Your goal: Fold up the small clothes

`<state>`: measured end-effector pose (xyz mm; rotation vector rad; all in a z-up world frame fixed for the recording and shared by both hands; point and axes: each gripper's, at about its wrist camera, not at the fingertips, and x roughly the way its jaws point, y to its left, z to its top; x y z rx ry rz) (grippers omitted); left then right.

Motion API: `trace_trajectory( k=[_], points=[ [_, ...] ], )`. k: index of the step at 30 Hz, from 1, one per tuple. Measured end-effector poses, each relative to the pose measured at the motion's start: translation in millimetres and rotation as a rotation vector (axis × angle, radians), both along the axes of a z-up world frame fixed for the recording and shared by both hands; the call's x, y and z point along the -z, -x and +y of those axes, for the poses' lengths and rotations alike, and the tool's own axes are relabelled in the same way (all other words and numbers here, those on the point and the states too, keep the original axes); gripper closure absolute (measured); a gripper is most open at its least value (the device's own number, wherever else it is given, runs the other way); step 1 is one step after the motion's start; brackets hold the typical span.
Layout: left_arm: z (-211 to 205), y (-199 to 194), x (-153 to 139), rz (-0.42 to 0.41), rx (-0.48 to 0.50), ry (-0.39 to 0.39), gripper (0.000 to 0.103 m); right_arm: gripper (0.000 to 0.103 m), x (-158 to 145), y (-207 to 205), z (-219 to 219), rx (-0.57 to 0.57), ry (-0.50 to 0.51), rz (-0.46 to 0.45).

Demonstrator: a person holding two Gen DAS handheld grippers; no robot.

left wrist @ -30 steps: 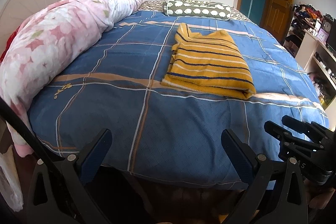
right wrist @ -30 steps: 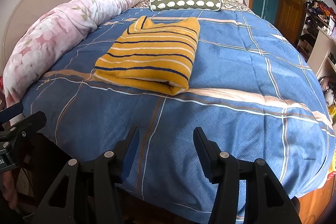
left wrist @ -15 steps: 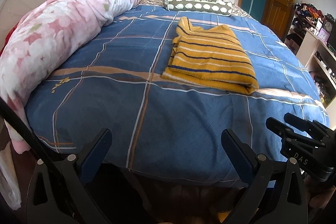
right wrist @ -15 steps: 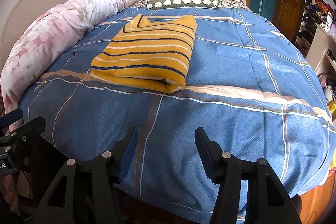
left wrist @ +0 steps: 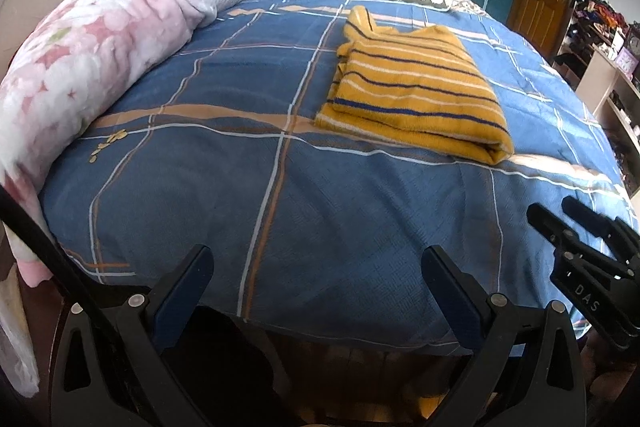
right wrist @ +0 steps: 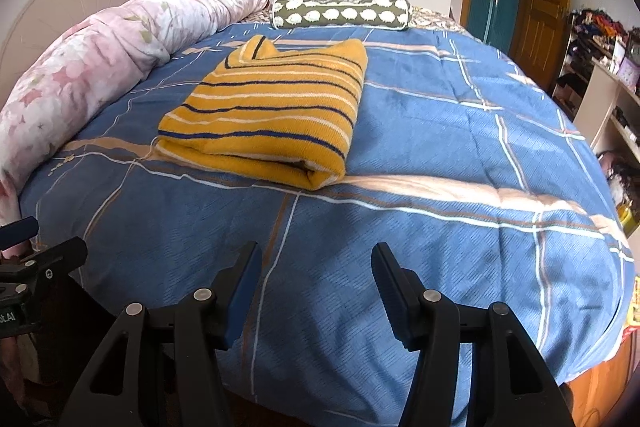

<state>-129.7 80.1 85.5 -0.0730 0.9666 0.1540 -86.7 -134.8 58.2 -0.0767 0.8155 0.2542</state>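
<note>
Folded yellow knit sweater with navy and white stripes on the blue plaid bedspread.
From left: a rolled pink floral quilt along the bed's edge, the sweater mid-bed, a green white-spotted bolster behind. Left gripper and right gripper hover near the front edge, jaws apart, empty, well clear of the sweater.

yellow striped sweater | folded, flat | on the bed, seemingly mid-bed

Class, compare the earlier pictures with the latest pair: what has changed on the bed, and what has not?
Only the left tongs moved, sinking slightly; nothing was gripped or released. Both stay open and empty, the right tongs opening slightly wider. The folded yellow striped sweater stays put on the blue bedspread.
</note>
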Motion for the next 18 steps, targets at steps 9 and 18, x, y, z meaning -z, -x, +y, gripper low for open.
trace_trajectory(
  k=[9, 18],
  points=[
    [11, -31, -1, 0.022, -0.02, -0.014, 0.0, 0.037, -8, -15, 6, -0.033, 0.031, -0.042],
    [17, -74, -4, 0.006, 0.0, 0.015, 0.0, 0.035, -11, -50, 15, -0.065, -0.018, 0.023]
  ],
)
